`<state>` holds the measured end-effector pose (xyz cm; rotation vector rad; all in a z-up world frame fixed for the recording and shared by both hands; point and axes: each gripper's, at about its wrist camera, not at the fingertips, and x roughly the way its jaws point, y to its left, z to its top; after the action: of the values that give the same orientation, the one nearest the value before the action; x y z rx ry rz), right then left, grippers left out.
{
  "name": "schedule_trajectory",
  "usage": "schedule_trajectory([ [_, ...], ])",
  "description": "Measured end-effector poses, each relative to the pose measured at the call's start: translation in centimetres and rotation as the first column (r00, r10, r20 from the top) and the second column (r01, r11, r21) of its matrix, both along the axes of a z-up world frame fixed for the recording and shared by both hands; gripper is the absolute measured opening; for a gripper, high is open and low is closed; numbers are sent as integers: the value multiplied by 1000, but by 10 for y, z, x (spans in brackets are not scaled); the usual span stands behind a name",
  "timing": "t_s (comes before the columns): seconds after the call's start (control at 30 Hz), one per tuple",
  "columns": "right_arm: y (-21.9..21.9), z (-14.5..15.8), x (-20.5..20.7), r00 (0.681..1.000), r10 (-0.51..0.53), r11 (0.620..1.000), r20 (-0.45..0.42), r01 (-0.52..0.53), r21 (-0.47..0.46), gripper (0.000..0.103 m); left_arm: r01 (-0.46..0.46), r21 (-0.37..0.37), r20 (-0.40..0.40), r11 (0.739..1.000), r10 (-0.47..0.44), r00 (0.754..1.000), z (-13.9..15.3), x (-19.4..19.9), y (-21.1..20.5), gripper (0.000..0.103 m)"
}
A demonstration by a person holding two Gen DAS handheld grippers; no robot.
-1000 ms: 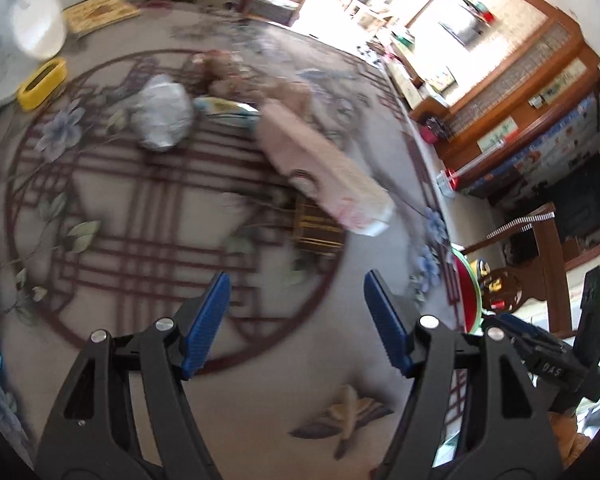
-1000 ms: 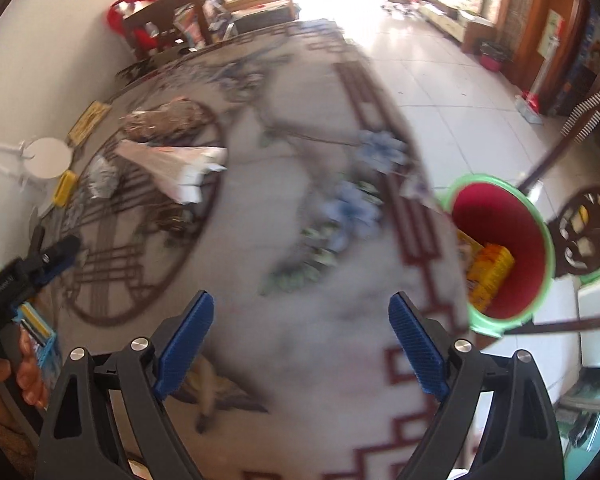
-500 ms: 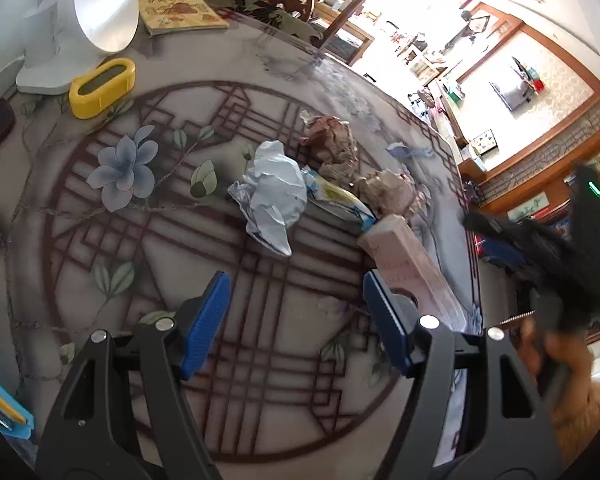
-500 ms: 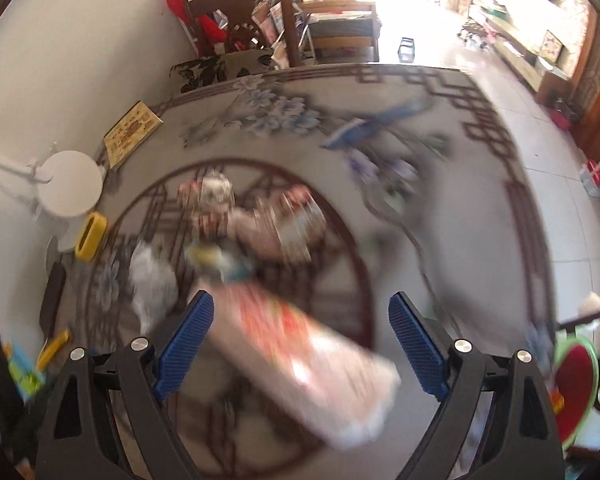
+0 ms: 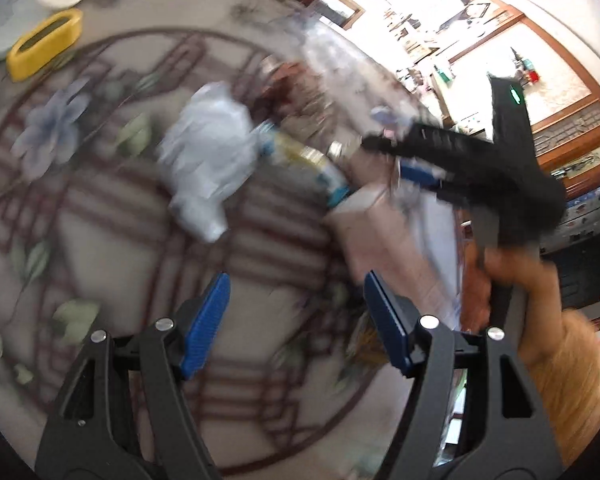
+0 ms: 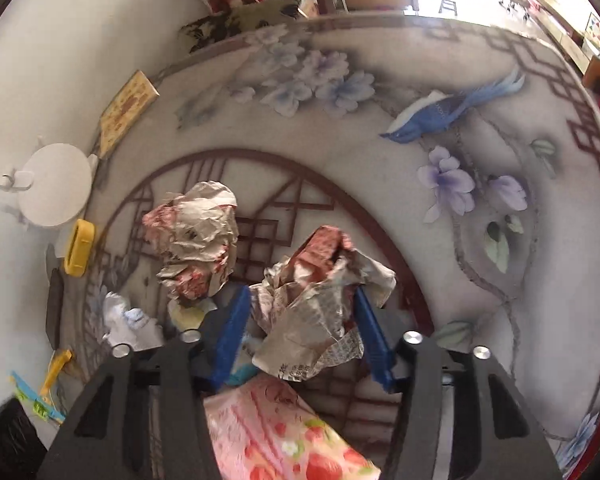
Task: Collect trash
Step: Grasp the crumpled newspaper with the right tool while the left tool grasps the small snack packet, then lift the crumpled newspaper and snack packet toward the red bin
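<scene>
Two grippers work over a round table (image 6: pixel 440 240) printed with lattice and flowers. Largest of the litter, a pink strawberry-print pack (image 6: pixel 284 436) lies directly beneath the right gripper (image 6: pixel 304 340), close to its body. Next in size, a crumpled newspaper ball (image 6: pixel 320 304) sits between the right gripper's blue pads (image 6: pixel 232 336); the jaws are closing on it and both pads already meet the paper. A second crumpled paper wad (image 6: pixel 196 240) rests just ahead and to the left of that gripper, apart from the first. A white crumpled wrapper (image 5: pixel 208 152) lies ahead of the left gripper (image 5: pixel 296 320), whose jaws stand spread with nothing between them. A yellow holder (image 5: pixel 44 48) sits far ahead-left of it. The person's hand (image 5: pixel 512 288) grips the right tool's handle, to the right of the left gripper.
</scene>
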<state>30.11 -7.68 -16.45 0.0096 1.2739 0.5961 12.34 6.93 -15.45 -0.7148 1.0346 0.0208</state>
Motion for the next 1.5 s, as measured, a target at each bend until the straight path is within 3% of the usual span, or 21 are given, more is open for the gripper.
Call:
schedule_trajectory([
  [0.1, -25, 24, -20, 998, -7, 1000, 60, 7, 6, 50, -46, 9, 58, 999, 45, 997, 15, 30, 7, 76],
  [0.2, -51, 41, -46, 996, -15, 1000, 89, 14, 12, 51, -78, 29, 45, 996, 77, 996, 15, 59, 13, 76],
  [0.3, -79, 51, -70, 995, -45, 999, 92, 43, 23, 53, -79, 37, -31, 996, 80, 996, 0, 92, 13, 76],
  [0.43, -106, 57, -91, 992, -89, 996, 84, 87, 31, 55, -89, 31, -94, 996, 92, 991, -20, 105, 6, 75],
  [0.57, -129, 61, -104, 989, -131, 991, 72, 128, 39, 56, -95, 64, -102, 993, 101, 990, -21, 105, 2, 56],
  [0.63, -136, 60, -108, 988, -142, 989, 55, 140, 48, 57, -98, 85, -107, 992, 107, 988, -24, 103, 2, 53],
  [0.7, -138, 59, -112, 988, -147, 988, 44, 144, 56, 57, -74, 131, -115, 989, 89, 989, -28, 105, -1, 36],
  [0.73, -138, 60, -113, 988, -147, 988, 41, 144, 60, 57, -64, 123, -114, 990, 78, 990, -28, 103, -1, 33],
  [0.77, -137, 61, -114, 989, -145, 988, 40, 143, 63, 57, -57, 100, -111, 993, 68, 991, -30, 101, -1, 13],
  [0.9, -134, 67, -118, 989, -139, 988, 51, 135, 75, 57, -45, 37, -99, 998, 48, 994, -29, 87, 4, 6],
  [1.2, -132, 73, -127, 989, -140, 986, 54, 134, 103, 57, -53, -11, -37, 999, 53, 998, -4, 28, 27, 2],
  [1.5, -118, 83, -154, 993, -91, 989, 70, 82, 124, 57, -41, 31, -8, 999, 42, 999, 19, -25, 18, 3],
])
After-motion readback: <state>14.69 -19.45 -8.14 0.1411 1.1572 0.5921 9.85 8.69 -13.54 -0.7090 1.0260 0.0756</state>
